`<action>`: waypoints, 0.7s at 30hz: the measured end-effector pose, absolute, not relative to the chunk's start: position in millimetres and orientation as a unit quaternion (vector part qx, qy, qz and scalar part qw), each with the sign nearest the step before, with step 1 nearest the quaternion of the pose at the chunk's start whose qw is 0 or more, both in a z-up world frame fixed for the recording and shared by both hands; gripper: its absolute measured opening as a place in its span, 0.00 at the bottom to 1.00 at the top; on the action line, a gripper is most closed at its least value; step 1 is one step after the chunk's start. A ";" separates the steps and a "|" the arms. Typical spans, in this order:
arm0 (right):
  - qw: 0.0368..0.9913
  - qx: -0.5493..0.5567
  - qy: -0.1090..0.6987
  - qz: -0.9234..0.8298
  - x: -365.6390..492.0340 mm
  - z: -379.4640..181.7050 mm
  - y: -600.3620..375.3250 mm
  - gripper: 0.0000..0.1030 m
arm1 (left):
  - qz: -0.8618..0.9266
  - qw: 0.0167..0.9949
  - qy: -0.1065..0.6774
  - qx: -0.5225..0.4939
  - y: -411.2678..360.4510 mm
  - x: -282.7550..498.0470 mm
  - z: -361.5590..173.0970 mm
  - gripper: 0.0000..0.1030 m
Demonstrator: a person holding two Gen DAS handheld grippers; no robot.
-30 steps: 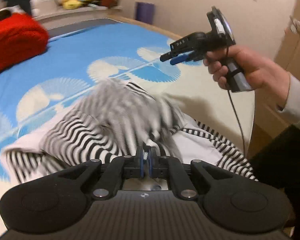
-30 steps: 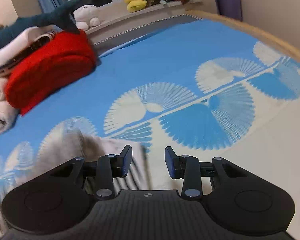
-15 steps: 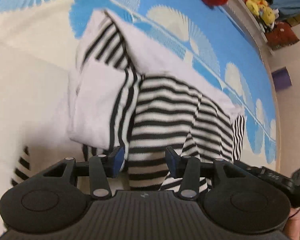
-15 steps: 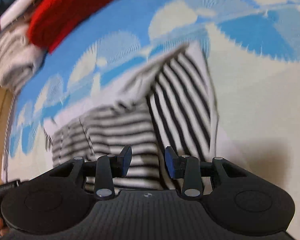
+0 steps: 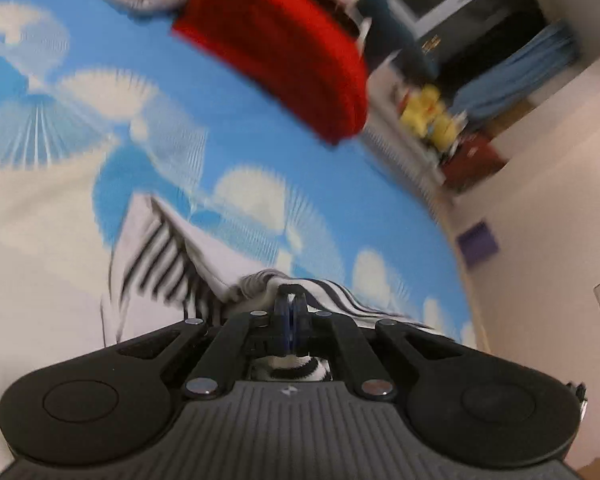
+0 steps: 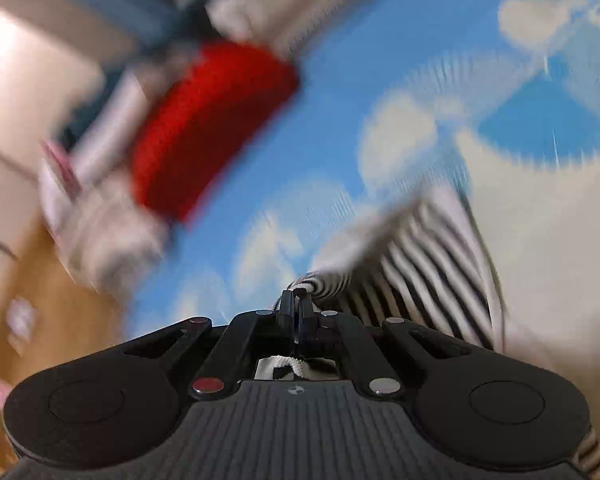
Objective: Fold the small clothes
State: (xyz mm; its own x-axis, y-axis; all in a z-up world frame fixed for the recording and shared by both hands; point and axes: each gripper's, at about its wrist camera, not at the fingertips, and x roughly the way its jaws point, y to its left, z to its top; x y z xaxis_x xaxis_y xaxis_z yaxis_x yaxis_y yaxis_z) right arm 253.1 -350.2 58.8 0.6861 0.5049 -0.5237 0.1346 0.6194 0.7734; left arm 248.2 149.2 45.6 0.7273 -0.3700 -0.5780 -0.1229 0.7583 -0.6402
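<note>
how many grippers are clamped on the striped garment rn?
2. The left gripper is shut on the striped garment at a bunched fold; the right gripper pinches another fold. Blur may hide more.

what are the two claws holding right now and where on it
Both hold the black-and-white striped garment: the left claw and the right claw are each shut on a bunched edge of it.

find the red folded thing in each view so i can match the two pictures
Left wrist view: the red folded item lies at the top centre, on the blue patterned bedspread, far beyond the striped garment.
Right wrist view: the red folded item sits upper left, blurred, up and left of the striped garment.
Shared landmark: the striped garment just ahead of each gripper.
</note>
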 end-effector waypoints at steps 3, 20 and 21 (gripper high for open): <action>0.793 0.408 0.444 0.089 254.5 40.4 -358.1 0.01 | -0.055 0.837 0.431 -0.332 150.4 253.3 23.4 0.01; 0.755 0.297 0.582 0.048 260.6 -19.9 -332.2 0.04 | 0.029 0.793 0.536 -0.288 148.3 262.9 -30.0 0.00; 0.765 0.297 0.569 0.047 260.7 -16.2 -331.0 0.04 | 0.033 0.797 0.531 -0.286 150.6 262.1 -27.6 0.00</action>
